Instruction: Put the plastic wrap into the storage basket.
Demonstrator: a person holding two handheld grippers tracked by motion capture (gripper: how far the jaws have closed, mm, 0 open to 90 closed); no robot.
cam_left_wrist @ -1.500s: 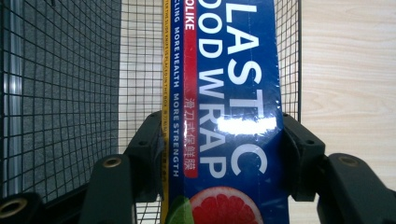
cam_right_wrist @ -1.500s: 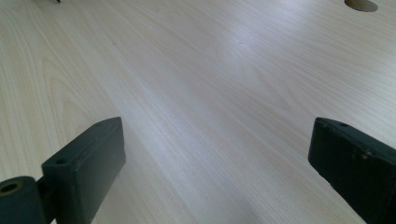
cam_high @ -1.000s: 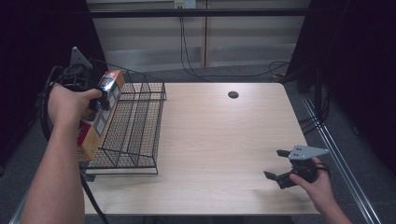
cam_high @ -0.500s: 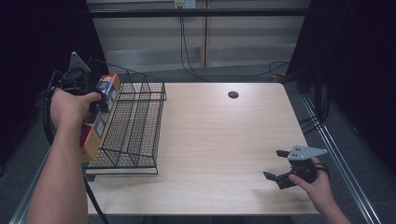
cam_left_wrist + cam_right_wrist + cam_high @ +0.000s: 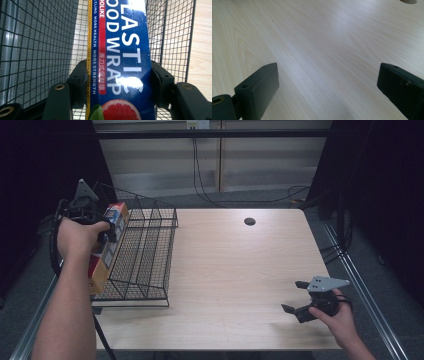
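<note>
Surface: pale wood table (image 5: pixel 235 270), dark curtains both sides, cables on floor behind; 1 round hole (image 5: pixel 249 221) near far edge.
L gripper: my left gripper (image 5: pixel 107 227) is clamped on 1 plastic wrap box (image 5: pixel 122 60); in the left gripper view both black jaws press the box's two sides.
Box: 1 only, blue w/ red strip and grapefruit print, long, held above left end of the rack, tilted down toward me.
Rack: 1 black wire rack (image 5: pixel 145 255) at table's left side, w/ wire dividers; I see mesh behind the box on both sides.
R gripper: my right gripper (image 5: pixel 295 297) is low over table's near right corner, jaws spread wide, nothing between them but bare wood.
Count: 2 grippers, 2 hands, 1 box, 1 rack.
</note>
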